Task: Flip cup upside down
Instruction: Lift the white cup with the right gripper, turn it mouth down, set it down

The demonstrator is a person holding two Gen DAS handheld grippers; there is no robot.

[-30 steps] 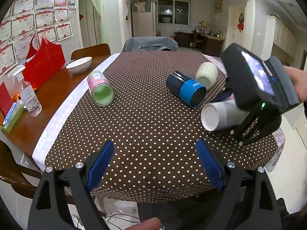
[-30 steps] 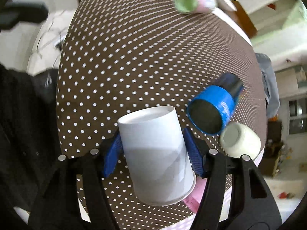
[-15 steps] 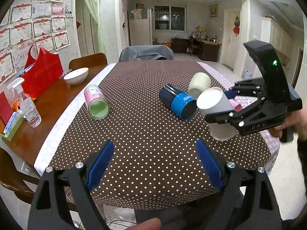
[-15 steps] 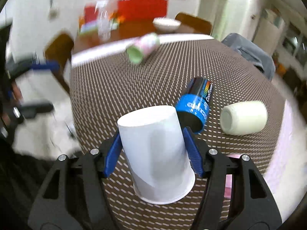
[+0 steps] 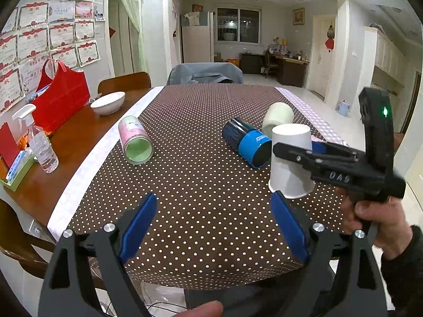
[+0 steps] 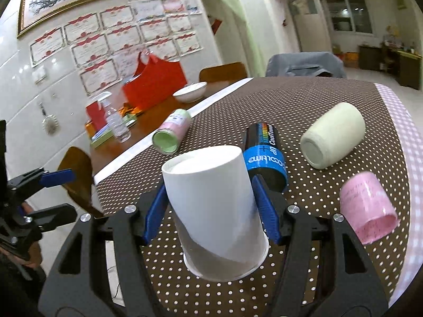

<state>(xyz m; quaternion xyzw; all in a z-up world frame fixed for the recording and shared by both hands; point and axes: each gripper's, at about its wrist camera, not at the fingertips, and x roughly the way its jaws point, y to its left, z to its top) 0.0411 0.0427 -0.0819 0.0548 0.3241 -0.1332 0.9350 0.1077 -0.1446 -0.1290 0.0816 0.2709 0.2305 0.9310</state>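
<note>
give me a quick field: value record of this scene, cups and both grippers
held cup: white paper cup, base up, wide mouth down, slightly tilted
right gripper: shut on the white paper cup, pads on its sides
left gripper: open, holds nothing, over the near table edge
contact with table: cannot tell whether the rim touches the dotted tablecloth
cups on their sides: blue cup, cream cup, pink cup with green inside, pink paper cup
side items: white bowl, spray bottle, red bag
</note>
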